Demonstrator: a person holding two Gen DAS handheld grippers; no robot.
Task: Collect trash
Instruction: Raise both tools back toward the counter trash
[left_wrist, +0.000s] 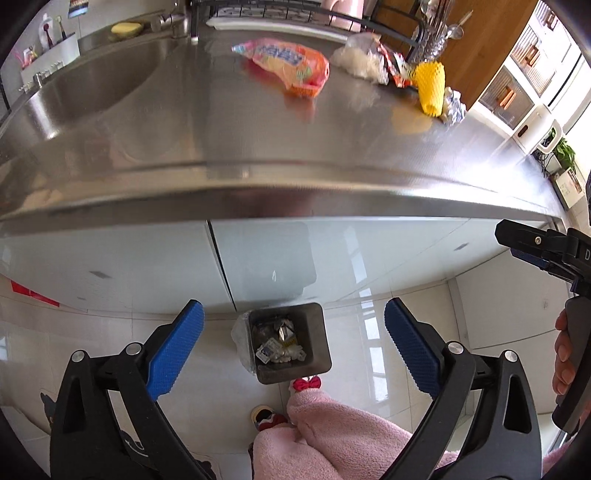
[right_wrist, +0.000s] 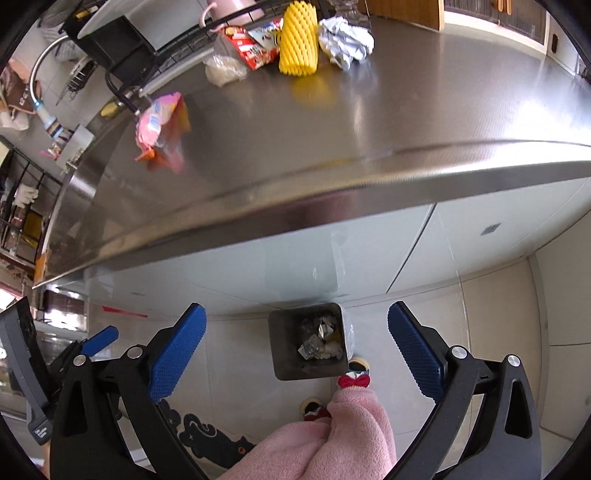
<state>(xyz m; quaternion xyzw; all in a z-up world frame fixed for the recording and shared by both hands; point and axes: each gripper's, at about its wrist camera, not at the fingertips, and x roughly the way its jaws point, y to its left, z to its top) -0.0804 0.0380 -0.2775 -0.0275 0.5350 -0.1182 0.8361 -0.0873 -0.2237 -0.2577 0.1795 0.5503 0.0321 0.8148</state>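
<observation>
Both jaws stand wide apart and empty: the left hand-held gripper (left_wrist: 293, 350) and the right hand-held gripper (right_wrist: 297, 349) each hang over the floor, framing the bin (left_wrist: 317, 332), which already has scraps in it. The remaining trash lies up and ahead on the steel table (left_wrist: 221, 147), past its front edge. The orange snack bag (left_wrist: 288, 64) lies nearest, its long axis slanting across the table, toward the left gripper's side. The yellow foam sleeve (right_wrist: 298, 40) and crumpled foil (right_wrist: 345, 40) (together with a red wrapper (right_wrist: 247, 50)) sit farther back, nearer the right gripper.
</observation>
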